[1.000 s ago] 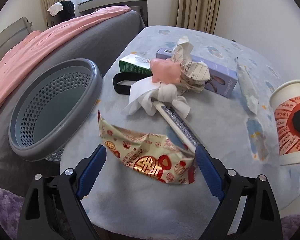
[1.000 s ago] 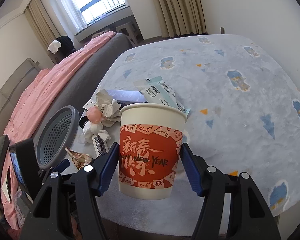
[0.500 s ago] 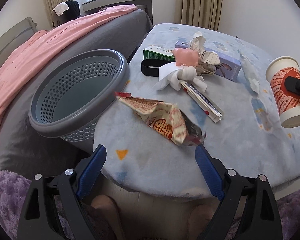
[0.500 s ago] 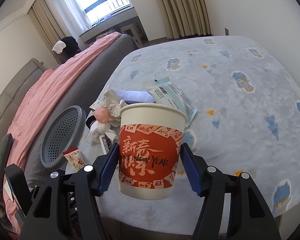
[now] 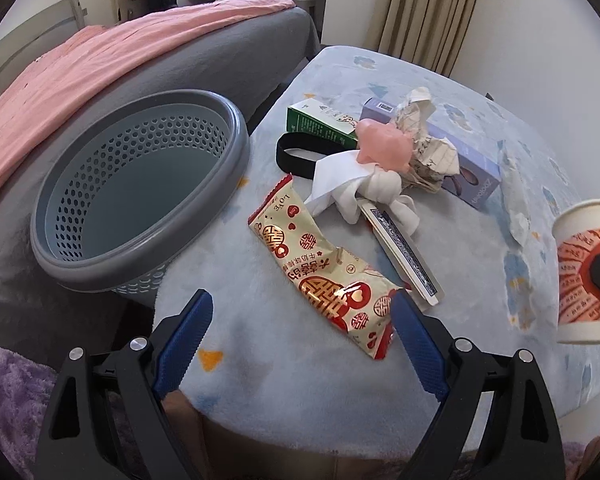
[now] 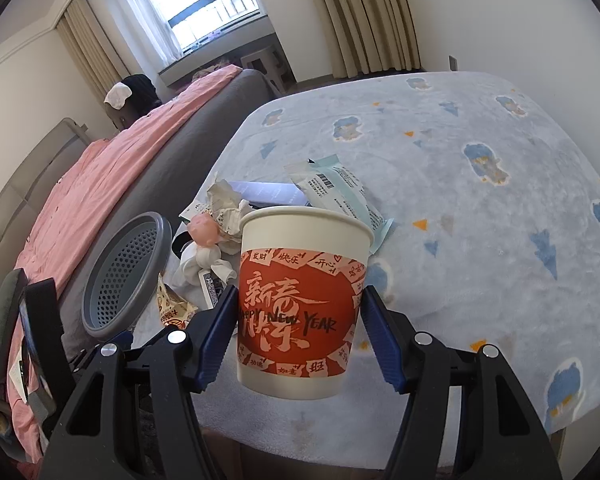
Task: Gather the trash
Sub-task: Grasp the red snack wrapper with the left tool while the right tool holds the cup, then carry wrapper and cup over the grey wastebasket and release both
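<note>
**Trash on the table, basket empty, cup held aloft**

Left wrist view: the snack wrapper [image 5: 324, 272] lies flat on the blue table cover [image 5: 284, 364], just ahead of the left gripper [image 5: 300, 344], whose jaws stand wide with nothing between them. Its long axis runs diagonally, from the far left down to the right finger. The grey basket [image 5: 140, 200] sits at the table's left edge, nothing visible inside. Crumpled paper, tissue and boxes lie farther back.

Right wrist view: the right gripper [image 6: 298, 332] grips the paper cup [image 6: 302, 304] upright, clear of the table, both pads on its sides. Its inside is hidden. The basket lies well to the left, nearer the left gripper.
</note>
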The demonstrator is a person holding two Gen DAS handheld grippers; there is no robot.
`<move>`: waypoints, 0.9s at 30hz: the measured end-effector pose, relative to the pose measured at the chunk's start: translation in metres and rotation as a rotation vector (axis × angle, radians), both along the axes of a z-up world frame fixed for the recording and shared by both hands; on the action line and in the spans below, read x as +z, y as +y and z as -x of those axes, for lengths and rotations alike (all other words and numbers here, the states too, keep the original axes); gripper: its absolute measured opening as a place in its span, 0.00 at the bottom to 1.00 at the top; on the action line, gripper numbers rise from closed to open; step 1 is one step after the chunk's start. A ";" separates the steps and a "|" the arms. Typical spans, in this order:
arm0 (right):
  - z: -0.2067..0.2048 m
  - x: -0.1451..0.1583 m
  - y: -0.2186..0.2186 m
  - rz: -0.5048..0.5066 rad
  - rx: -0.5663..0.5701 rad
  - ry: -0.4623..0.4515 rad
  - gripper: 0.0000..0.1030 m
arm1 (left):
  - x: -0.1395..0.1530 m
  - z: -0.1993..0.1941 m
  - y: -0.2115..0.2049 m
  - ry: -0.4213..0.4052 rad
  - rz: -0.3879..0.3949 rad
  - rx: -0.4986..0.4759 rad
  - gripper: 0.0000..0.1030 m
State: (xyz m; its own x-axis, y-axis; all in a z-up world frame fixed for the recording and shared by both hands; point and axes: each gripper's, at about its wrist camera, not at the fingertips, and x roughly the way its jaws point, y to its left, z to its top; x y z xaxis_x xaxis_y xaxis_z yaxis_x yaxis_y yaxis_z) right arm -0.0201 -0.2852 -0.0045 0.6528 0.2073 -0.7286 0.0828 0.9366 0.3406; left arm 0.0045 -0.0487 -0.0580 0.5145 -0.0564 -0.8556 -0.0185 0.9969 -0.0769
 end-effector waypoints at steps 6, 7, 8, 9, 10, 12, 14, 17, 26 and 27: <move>0.000 0.000 0.000 0.001 0.001 -0.002 0.59 | -0.009 -0.013 -0.002 0.016 0.026 0.030 0.84; 0.000 0.000 0.001 0.002 0.002 -0.003 0.59 | -0.010 -0.015 -0.002 0.018 0.032 0.031 0.84; 0.000 0.000 0.000 0.000 0.003 -0.002 0.59 | -0.012 -0.017 -0.002 0.019 0.042 0.033 0.84; 0.001 0.001 0.001 -0.001 0.005 -0.003 0.59 | -0.013 -0.019 -0.002 0.021 0.047 0.036 0.84; 0.001 0.001 0.001 -0.001 0.006 -0.004 0.59 | -0.015 -0.021 -0.002 0.021 0.049 0.037 0.84; 0.001 0.001 0.001 -0.002 0.005 -0.004 0.59 | -0.016 -0.023 -0.002 0.021 0.051 0.033 0.82; 0.001 0.001 0.001 -0.001 0.004 -0.005 0.59 | -0.017 -0.024 -0.004 0.019 0.060 0.007 0.71; 0.001 0.001 0.002 -0.001 0.003 -0.003 0.59 | -0.017 -0.021 -0.011 0.019 0.066 -0.050 0.41; -0.004 -0.001 0.005 0.021 0.010 0.004 0.59 | -0.001 -0.005 -0.008 -0.034 0.043 -0.132 0.11; -0.005 -0.001 0.007 0.025 0.013 0.005 0.59 | 0.001 -0.003 -0.006 -0.035 0.041 -0.136 0.09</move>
